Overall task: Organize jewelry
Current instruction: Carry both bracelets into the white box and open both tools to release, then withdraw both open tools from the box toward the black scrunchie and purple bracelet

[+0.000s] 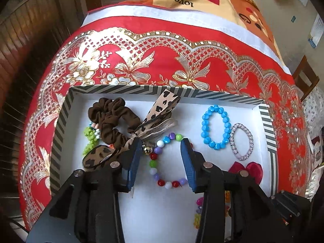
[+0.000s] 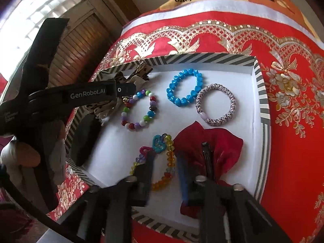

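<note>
A white tray with a striped rim (image 1: 129, 90) (image 2: 261, 93) lies on a red cloth and holds jewelry. My left gripper (image 1: 162, 143) is open, its fingers straddling a multicolour bead bracelet (image 1: 160, 163) (image 2: 139, 109). A leopard bow (image 1: 160, 109) and brown scrunchie (image 1: 109, 119) lie left of it. A blue bead bracelet (image 1: 215, 127) (image 2: 184, 87) and a silver beaded ring bracelet (image 1: 241, 141) (image 2: 215, 104) lie to the right. My right gripper (image 2: 168, 158) is open over an amber and colour bead bracelet (image 2: 169, 162), beside a red bow clip (image 2: 222, 143).
The red and gold patterned cloth (image 1: 182, 46) covers the table around the tray. A wooden shuttered wall (image 1: 24, 40) stands at the left. A wooden chair (image 1: 305, 77) stands at the right. A green bead piece (image 1: 89, 139) lies at the tray's left side.
</note>
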The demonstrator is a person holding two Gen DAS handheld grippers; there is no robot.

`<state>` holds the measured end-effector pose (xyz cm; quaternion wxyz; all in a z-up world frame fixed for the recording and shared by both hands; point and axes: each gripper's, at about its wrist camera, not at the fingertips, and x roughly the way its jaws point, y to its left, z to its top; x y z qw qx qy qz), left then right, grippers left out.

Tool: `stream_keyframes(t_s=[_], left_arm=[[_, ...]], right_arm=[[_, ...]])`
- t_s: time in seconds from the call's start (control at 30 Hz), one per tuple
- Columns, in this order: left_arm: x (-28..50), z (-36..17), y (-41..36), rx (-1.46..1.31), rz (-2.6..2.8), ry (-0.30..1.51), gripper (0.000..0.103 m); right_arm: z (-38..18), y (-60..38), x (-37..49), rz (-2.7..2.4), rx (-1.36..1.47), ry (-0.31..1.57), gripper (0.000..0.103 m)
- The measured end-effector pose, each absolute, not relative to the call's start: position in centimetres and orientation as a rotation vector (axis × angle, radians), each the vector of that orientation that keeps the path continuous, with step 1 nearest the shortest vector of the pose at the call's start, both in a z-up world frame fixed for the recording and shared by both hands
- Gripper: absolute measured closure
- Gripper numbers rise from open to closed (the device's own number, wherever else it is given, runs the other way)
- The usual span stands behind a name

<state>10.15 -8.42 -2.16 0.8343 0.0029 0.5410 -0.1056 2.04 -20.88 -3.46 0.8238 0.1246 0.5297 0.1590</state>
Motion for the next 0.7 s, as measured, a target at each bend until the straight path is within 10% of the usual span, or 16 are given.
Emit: stream_keyframes(t_s=[0.7], left_arm=[[1.5,0.9,-7.1,0.039,-0.213,1.079,0.063]], right_arm=[[1.6,-22.2,-3.4,0.244,0.228,0.990,0.063]])
